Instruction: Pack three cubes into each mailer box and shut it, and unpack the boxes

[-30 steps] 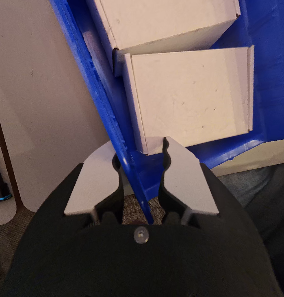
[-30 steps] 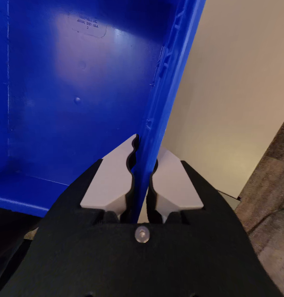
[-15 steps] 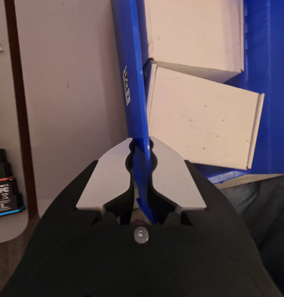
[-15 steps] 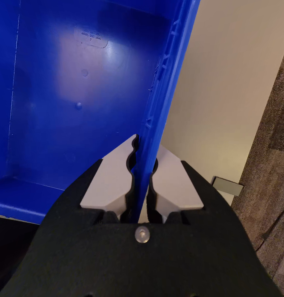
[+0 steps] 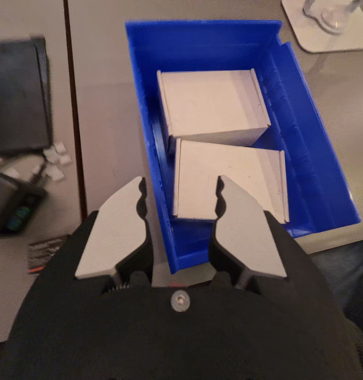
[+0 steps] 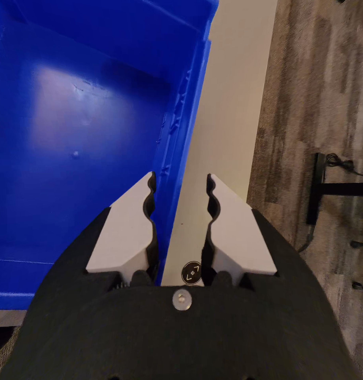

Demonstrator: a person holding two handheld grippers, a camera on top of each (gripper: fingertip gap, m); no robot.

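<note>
Two closed white cardboard mailer boxes lie inside a blue plastic bin on a pale tabletop — the far mailer box rests partly over the near mailer box, their edges touching. Left gripper: fingers spread wide, gripping nothing, straddling the bin's left wall near its front corner. Right gripper: fingers also spread apart, empty, straddling the bin's right wall; the inner finger sits against the wall, the outer one over bare tabletop. A round black button sits on the table edge — grey carpet beyond.
</note>
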